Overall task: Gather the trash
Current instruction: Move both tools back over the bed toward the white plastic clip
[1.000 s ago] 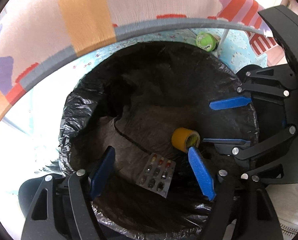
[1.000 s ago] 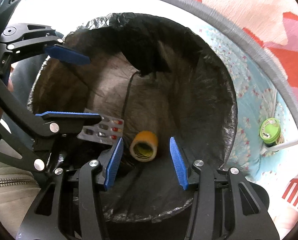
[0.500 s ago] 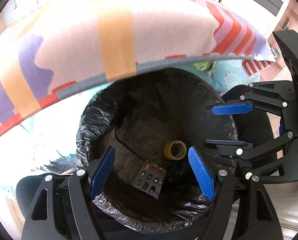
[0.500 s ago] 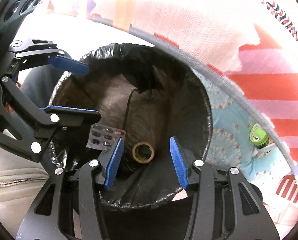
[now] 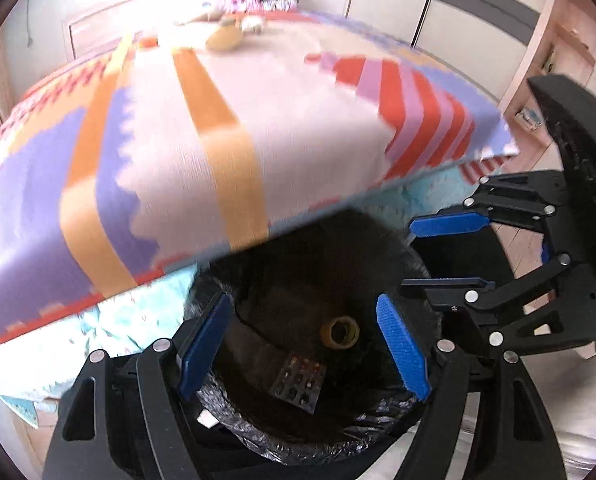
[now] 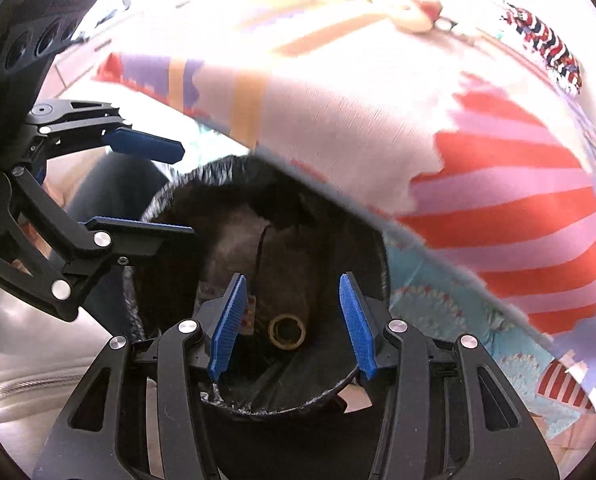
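Bedside bin [image 5: 258,444]: both claws [image 5: 301,344] [image 6: 294,328] angled down, seemingly empty.

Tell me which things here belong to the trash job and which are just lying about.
Trash job:
- bin, black-lined
- tape roll inside it
- pill pack inside it
- left tongs and right tongs, both empty

Lying about:
- patterned blanket
- turquoise sheet
- things at the bed's far end, too blurred to name

Both wrist views angled steeply down, close above, sharing the lined bin [image 5: 282,446] [image 6: 166,208]
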`<state>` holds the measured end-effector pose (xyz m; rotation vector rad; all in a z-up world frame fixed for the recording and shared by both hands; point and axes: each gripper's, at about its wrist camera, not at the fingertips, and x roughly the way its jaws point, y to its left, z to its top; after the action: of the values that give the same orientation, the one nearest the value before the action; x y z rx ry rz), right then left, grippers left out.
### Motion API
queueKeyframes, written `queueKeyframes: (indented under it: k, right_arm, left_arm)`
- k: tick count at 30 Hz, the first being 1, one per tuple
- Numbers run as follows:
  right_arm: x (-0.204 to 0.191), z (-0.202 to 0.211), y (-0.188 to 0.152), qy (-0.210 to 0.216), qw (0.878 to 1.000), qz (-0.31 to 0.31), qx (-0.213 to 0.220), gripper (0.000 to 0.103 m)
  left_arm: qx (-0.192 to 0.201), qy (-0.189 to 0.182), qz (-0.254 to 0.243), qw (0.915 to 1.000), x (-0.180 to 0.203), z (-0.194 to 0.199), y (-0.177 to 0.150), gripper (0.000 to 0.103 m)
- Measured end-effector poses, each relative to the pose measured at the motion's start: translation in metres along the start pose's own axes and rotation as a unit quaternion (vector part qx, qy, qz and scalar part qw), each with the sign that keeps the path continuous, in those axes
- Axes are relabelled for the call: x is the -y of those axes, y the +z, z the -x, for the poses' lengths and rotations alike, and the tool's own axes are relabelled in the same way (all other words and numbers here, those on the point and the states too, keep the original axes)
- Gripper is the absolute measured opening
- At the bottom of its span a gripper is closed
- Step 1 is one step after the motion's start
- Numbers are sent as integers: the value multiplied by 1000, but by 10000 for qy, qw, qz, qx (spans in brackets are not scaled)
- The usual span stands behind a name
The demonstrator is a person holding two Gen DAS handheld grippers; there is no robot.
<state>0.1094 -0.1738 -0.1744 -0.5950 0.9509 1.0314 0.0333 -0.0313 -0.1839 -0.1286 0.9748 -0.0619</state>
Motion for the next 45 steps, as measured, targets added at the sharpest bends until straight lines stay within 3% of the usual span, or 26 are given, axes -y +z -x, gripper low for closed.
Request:
queueKeyframes:
  k: [8,14,26,45]
  right_arm:
    - [19,25,17,-59,9986,-233,462,48]
    - [40,33,34,-125,9964,-394,741,49]
    - [71,37,84,-329,9912,-515,1174,49]
    - [130,27,170,-32,9807,-1028,1664,48]
  left_arm:
    - [587,42,-84,9982,-8,38,29,73]
    - [817,150,-90,9965,-19,42,51,73]
    - [1102,345,-140,9932,-57,41,97,73]
    - [1309,336,147,9907,-113,15,166,71]
